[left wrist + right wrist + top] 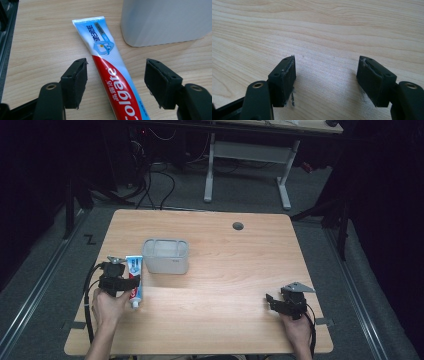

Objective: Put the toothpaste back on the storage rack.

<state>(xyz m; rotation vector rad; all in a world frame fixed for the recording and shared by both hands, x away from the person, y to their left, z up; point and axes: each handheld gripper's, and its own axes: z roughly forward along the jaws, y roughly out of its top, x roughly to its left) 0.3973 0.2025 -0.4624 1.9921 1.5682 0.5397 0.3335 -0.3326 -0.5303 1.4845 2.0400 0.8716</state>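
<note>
Tongs seen from above: left gripper (119, 282) sits over a Colgate toothpaste tube (134, 279) just beside the translucent plastic bin (165, 255); right gripper (286, 301) hovers agape over bare table (225, 270). Left gripper view: jaws spread astride the tube, untouching. It looks light, soft, slick; grip mid-body across its width. Right gripper view: jaws apart, holding nothing.

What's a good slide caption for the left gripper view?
Open left tool straddling a toothpaste tube lying on the table beside a bin.
</note>
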